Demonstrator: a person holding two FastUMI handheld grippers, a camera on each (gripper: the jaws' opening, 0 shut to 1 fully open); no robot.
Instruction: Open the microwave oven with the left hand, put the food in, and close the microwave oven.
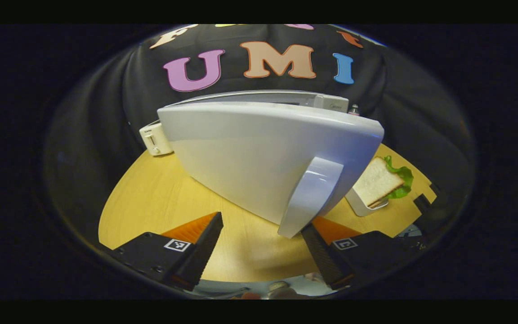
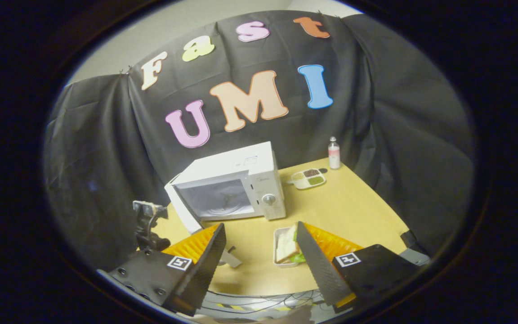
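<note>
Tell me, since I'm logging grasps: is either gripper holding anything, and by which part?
Nothing is held. The left gripper is open just before the microwave door handle; the right gripper is open above the sandwich.

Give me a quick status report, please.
Left gripper open behind door handle. Right gripper open, empty. Microwave door open; sandwich waiting in tray.

The microwave oven door is swung wide open, and its cavity is left unobstructed from the front. The door's handle stands just ahead of the left tongs. Bare worktop is seen between the oven and the food tray.
</note>
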